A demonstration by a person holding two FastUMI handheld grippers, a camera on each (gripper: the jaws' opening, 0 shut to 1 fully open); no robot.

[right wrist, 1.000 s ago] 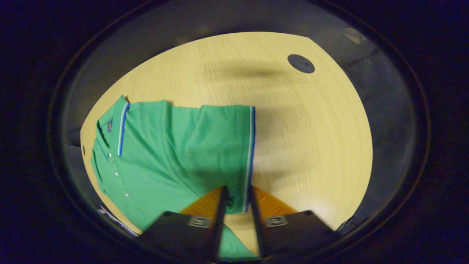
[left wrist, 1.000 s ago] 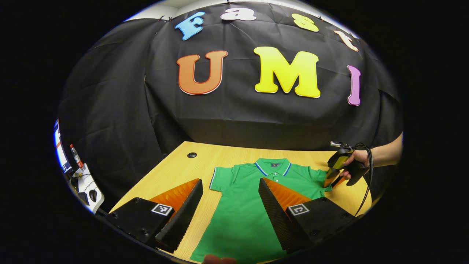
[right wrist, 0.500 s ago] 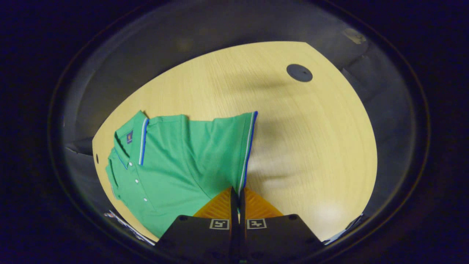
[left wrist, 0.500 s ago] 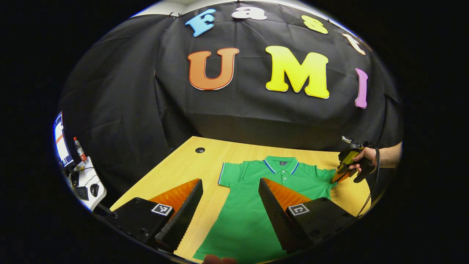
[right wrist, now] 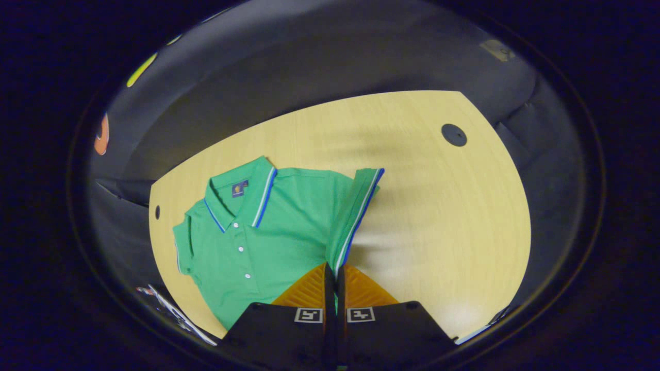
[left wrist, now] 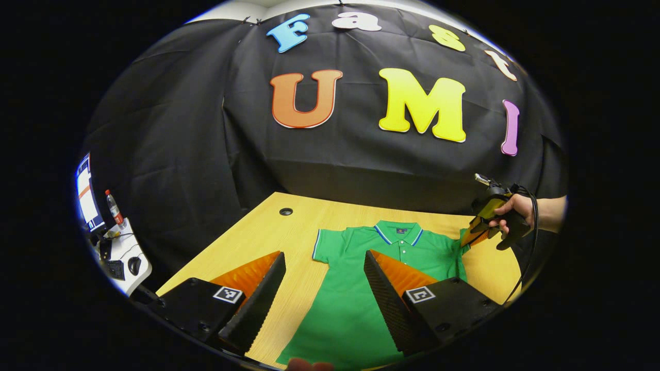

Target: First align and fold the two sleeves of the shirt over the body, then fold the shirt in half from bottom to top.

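Up front in the left gripper view, the left tongs [left wrist: 325, 288] hang spread apart above the green shirt [left wrist: 356, 288], which lies flat on the counter [left wrist: 258, 242]. Over in the right gripper view, the right tongs [right wrist: 334, 275] are clamped on the sleeve [right wrist: 356, 216], lifted at its striped cuff.

green shirt [right wrist: 268, 242], blue-white trim
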